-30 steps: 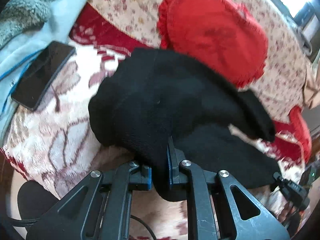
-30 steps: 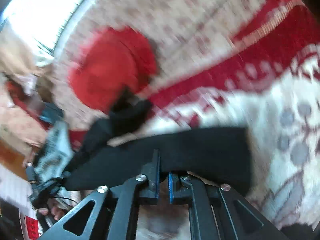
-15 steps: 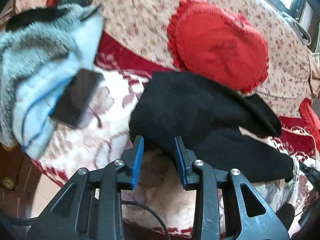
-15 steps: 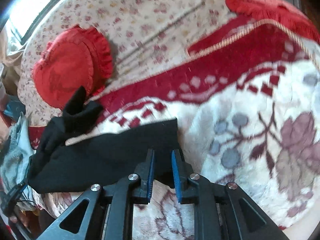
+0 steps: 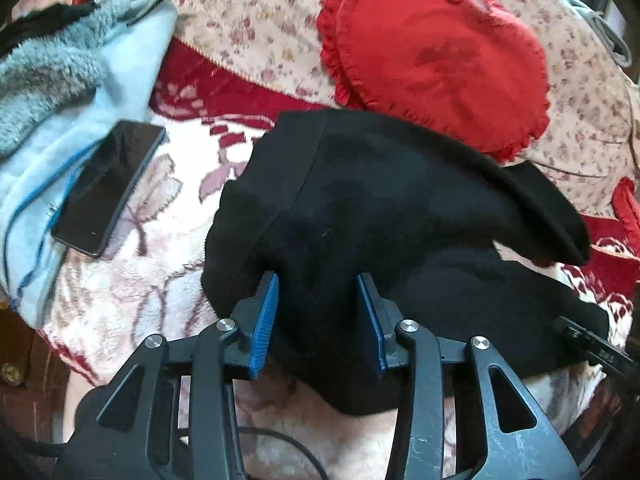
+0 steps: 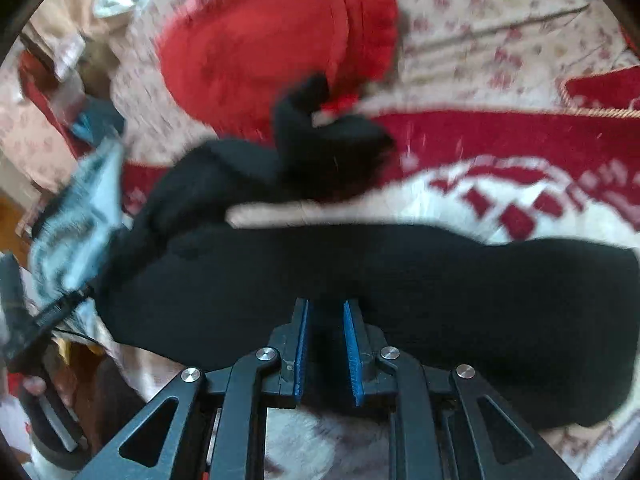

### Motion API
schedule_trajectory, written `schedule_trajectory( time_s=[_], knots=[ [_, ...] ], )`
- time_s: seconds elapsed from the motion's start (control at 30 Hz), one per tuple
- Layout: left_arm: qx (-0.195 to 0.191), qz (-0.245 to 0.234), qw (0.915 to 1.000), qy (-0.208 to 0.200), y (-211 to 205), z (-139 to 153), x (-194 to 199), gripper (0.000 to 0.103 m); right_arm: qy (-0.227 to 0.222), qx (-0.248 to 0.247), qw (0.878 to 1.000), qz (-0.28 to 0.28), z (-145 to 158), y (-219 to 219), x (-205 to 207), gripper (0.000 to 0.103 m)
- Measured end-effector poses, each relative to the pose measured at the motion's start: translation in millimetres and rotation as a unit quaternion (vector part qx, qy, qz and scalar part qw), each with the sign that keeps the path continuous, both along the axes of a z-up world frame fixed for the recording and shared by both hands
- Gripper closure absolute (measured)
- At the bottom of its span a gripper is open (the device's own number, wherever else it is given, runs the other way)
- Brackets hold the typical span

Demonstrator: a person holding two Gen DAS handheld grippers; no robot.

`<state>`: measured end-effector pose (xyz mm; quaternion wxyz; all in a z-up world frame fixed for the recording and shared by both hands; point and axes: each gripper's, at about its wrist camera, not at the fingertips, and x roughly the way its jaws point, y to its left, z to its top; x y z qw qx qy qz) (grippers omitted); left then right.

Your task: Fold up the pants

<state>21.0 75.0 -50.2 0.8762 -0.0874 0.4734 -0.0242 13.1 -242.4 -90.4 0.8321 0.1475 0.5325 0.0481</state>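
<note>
Black, soft cloth pants lie bunched on the flowery red-and-white blanket, and the left gripper is wide open around a near fold, holding nothing; this view alone shows a flat black phone at the left. In the blurry right view the right gripper is open a little at the near edge of the pants, gripping nothing, and a pinch there could catch the blanket too.

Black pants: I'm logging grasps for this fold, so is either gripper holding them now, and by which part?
Neither. Left gripper and right gripper are open over the black pants.

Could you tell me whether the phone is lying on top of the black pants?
No, the phone lies apart from the black pants, partly on a light blue garment.
</note>
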Motion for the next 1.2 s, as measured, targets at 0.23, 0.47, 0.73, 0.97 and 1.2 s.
schedule_trajectory(
  time_s=[0.23, 0.47, 0.73, 0.97, 1.2],
  knots=[
    [0.005, 0.0, 1.0, 0.004, -3, -4, 14, 0.062, -0.025, 0.0, 0.999, 0.031, 24, 17, 12, 0.083],
    [0.0, -0.004, 1.0, 0.001, 2, 3, 14, 0.062, -0.071, 0.048, 0.989, 0.117, 45, 78, 39, 0.078],
    [0.0, -0.006, 1.0, 0.007, 2, -7, 30, 0.06, -0.096, 0.032, 0.985, 0.14, 50, 114, 111, 0.066],
    [0.0, -0.017, 0.9998, 0.014, 2, -15, 42, 0.055, -0.075, 0.038, 0.988, 0.127, 34, 113, 147, 0.065],
    [-0.024, 0.007, 0.9997, -0.007, 37, 16, 24, 0.055, -0.072, 0.068, 0.982, 0.163, 32, 134, 119, 0.064]
  ],
)
